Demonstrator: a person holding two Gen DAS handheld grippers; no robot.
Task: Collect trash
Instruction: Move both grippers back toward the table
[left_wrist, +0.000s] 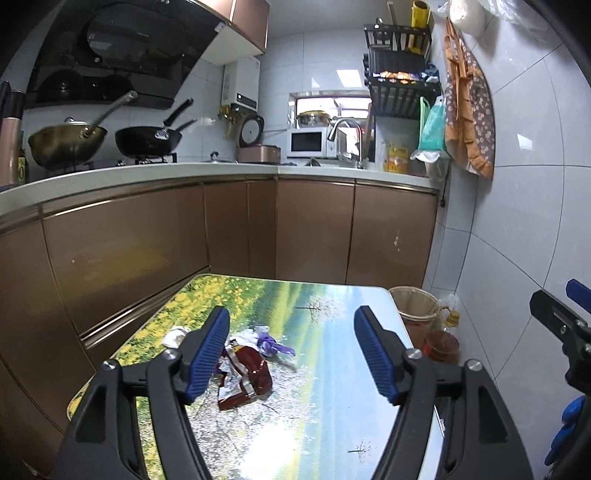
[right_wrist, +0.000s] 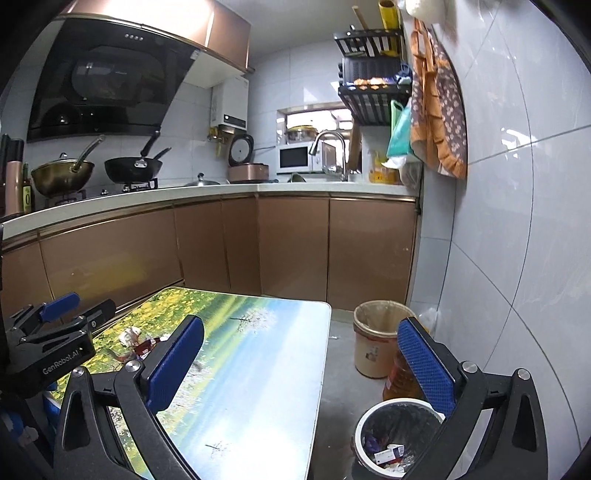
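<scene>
A dark red crumpled wrapper (left_wrist: 245, 373) lies on the landscape-print table (left_wrist: 314, 387), with a purple-and-white wrapper (left_wrist: 267, 341) behind it and a crumpled white scrap (left_wrist: 175, 336) to its left. My left gripper (left_wrist: 293, 356) is open and empty above the table, the red wrapper just inside its left finger. My right gripper (right_wrist: 301, 369) is open and empty over the table's right edge. A white trash bin with a black liner (right_wrist: 397, 437) holds several pieces of trash below the right finger. The wrappers show small in the right wrist view (right_wrist: 138, 343).
A tan lined bucket (right_wrist: 376, 341) and an oil bottle (right_wrist: 400, 382) stand on the floor by the tiled wall. Brown cabinets (left_wrist: 314, 225) and a counter with pans run behind the table. The left gripper shows at the left in the right wrist view (right_wrist: 55, 332).
</scene>
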